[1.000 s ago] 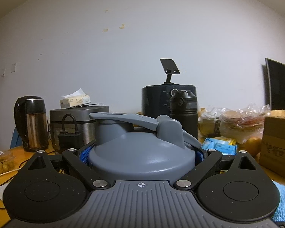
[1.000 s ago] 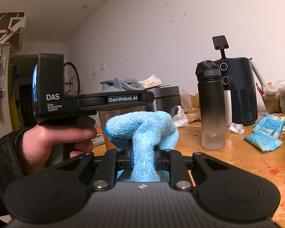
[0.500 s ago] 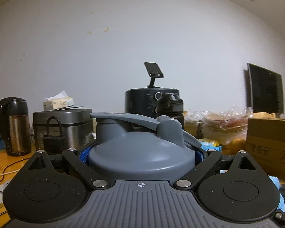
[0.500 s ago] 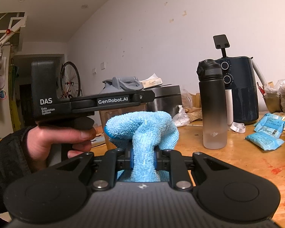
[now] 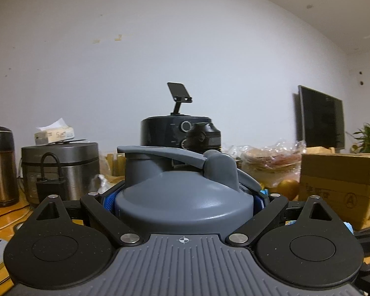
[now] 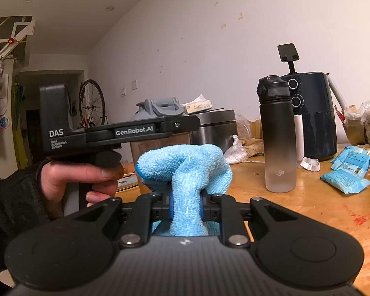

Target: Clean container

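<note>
Left wrist view: the left tool (image 5: 184, 197) points level, its two blue-padded fingers (image 5: 109, 198) clamped on either side of a grey shaker bottle (image 5: 183, 198), the container of the task. Only the bottle's domed grey lid with its flip cap and carry loop shows, filling the middle of the view and held upright above the wooden counter (image 5: 5, 218). Taking this bottle as the landmark: behind it stands a dark air fryer (image 5: 165, 130) with a small black phone stand (image 5: 178, 93) on top, and a black water bottle (image 5: 204, 135) just in front of the fryer. To the left of the grey bottle is a steel rice cooker (image 5: 61, 162) with a tissue box (image 5: 54, 134) on its lid, and farther left a dark kettle (image 5: 1, 165). To the right of it are plastic bags of food (image 5: 268, 162), a cardboard box (image 5: 340, 185), and a dark monitor (image 5: 320, 118) against the wall. Right wrist view: the right tool (image 6: 186, 206) is closed tight on a light blue microfibre cloth (image 6: 185, 170), which bunches up above the fingers. The cloth sits just in front of and below the grey bottle, not touching it. A hand (image 6: 81, 180) in a dark sleeve grips the handle of the left tool at the left. Blue packets (image 6: 347, 172) lie on the counter far to the right.
</note>
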Demonstrator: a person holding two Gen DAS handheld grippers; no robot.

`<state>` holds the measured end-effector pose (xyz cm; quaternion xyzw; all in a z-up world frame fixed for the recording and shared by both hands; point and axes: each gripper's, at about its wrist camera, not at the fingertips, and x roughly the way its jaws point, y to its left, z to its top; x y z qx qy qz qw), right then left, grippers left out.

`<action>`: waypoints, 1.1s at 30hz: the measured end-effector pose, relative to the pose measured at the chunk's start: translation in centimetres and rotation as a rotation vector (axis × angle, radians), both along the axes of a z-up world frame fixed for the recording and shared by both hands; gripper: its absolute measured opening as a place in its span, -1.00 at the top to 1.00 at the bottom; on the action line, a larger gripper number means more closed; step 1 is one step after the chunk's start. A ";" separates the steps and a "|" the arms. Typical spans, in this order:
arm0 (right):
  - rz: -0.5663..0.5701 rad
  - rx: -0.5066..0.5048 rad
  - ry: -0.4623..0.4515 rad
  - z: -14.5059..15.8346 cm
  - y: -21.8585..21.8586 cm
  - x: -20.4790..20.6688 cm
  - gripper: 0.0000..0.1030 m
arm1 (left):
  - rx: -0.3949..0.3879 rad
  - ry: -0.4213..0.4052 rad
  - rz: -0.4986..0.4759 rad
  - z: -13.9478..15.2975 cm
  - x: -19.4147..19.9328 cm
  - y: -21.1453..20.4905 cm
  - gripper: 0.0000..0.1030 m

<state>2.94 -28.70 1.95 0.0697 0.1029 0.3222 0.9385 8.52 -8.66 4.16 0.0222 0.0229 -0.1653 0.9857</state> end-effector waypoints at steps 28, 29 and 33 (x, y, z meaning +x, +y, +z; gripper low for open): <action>0.001 0.006 0.004 -0.1 -0.2 -0.3 0.71 | -0.016 -0.017 -0.414 -1.0 2.4 4.1 -0.85; 0.002 0.006 0.004 -0.1 -0.2 -0.3 0.71 | -0.016 -0.018 -0.426 -1.0 2.5 4.2 -0.85; 0.007 0.005 0.005 -0.1 -0.1 -0.4 0.72 | -0.017 -0.017 -0.468 -1.1 2.9 4.6 -0.85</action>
